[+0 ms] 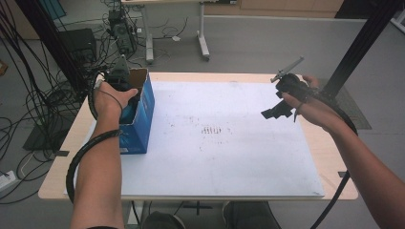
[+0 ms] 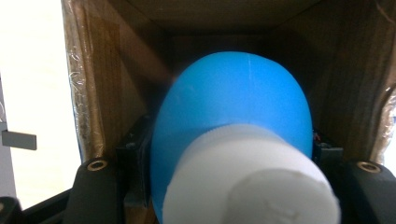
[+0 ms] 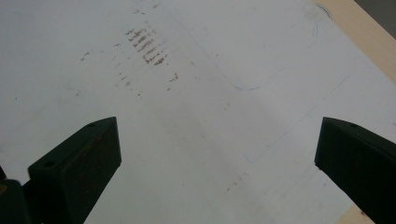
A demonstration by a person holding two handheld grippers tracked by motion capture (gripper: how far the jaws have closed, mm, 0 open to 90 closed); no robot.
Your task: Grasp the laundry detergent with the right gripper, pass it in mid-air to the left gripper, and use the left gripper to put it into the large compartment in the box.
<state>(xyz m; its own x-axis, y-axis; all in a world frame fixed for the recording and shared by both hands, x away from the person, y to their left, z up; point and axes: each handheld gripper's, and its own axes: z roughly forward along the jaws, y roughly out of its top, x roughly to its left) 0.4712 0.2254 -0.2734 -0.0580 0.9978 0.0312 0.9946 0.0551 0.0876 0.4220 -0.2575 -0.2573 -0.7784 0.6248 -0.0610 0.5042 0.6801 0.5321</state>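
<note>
Bottle (image 2: 233, 121) between left claw (image 2: 233, 186) (in box (image 2: 107, 79))

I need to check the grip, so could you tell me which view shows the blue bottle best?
The left gripper view: the blue bottle with its white cap sits close between the jaws inside the box. The high view gives a blue sliver under the hand.

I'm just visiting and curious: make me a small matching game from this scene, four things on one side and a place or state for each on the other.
Things:
1. left gripper
2. right gripper
3. blue bottle
4. blue box

Places or states:
a. jaws wide open above the white mat
b. stands at the table's left edge
c. reaches into the box
d. clamped between jaws, white cap toward the camera

Pairs: 1-c, 2-a, 3-d, 4-b
</note>
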